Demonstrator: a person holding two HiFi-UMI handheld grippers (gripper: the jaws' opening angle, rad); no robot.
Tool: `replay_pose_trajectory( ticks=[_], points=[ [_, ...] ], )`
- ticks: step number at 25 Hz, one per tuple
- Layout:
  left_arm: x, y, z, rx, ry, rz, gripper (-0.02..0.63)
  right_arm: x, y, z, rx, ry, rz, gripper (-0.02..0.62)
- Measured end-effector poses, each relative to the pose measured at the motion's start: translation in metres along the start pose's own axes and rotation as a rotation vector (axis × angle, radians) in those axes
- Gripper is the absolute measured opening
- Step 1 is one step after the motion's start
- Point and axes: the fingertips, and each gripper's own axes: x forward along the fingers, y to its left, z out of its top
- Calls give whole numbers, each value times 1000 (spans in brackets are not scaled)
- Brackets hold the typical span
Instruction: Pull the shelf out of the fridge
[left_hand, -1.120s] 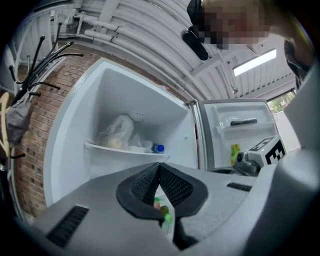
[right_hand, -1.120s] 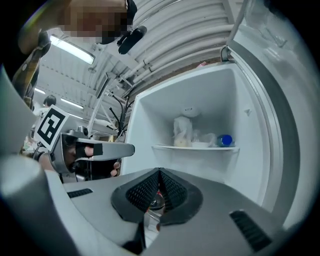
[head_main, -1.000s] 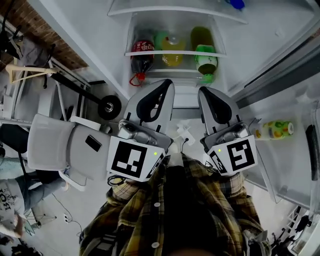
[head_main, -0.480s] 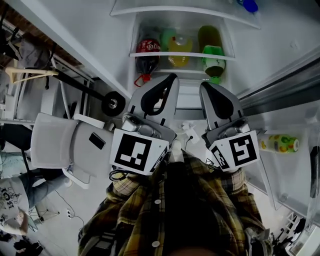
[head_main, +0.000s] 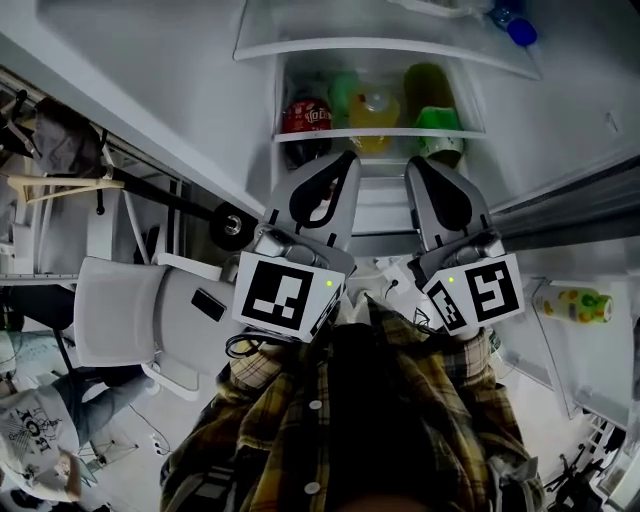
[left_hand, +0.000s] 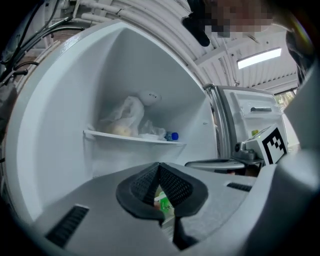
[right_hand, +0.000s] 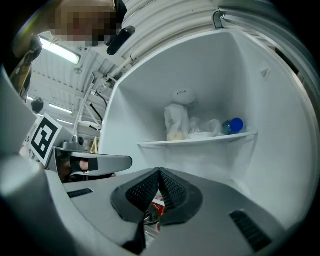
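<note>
While the bottle shelf (head_main: 385, 133) is sitting unpulled just ahead, the left gripper (head_main: 346, 160) and right gripper (head_main: 414, 166) are hovering closed, holding nothing.

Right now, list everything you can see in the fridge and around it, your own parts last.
fridge: one, white, open ahead
shelf: one, clear, lower, holds bottles
upper shelf: one, white, above it
cola bottle: one, dark with a red label, shelf's left
yellow bottle: one, yellow, shelf's middle
green bottle: one, bright green, shelf's right front
olive bottle: one, olive, behind the green one
blue-capped bottle: one, clear, upper shelf's right
plastic bag: one, white, upper shelf
door bottle: one, yellow-green, fridge door, right
chair: one, white, left
hanger: one, wooden, far left
bystander: one, lower left
shirt: one, yellow plaid, bottom
left gripper: one, grey, shut, empty, by the shelf
right gripper: one, grey, shut, empty, by the shelf
</note>
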Motion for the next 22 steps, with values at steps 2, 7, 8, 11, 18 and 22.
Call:
replay_pose_trajectory(
  ticks=[2,7,8,11,18,22],
  points=[
    [3,5,-3,-5,6,-13,3,6,0,-1,6,1,-14,15],
    [7,11,-8,-26,13,-21,3,16,-2,-7,38,15,-21,15],
    [8,11,-9,-29,15,-18,3,17,-3,-9,49,17,-22,15],
    [9,12,-10,-35,17,-7,3,20,-6,-10,73,23,-23,15],
    [18,10,-15,-54,23,17,3,29,-23,-31,172,86,-36,15],
    [22,10,-19,-64,29,22,3,33,-33,-52,322,120,-30,17]
  ],
)
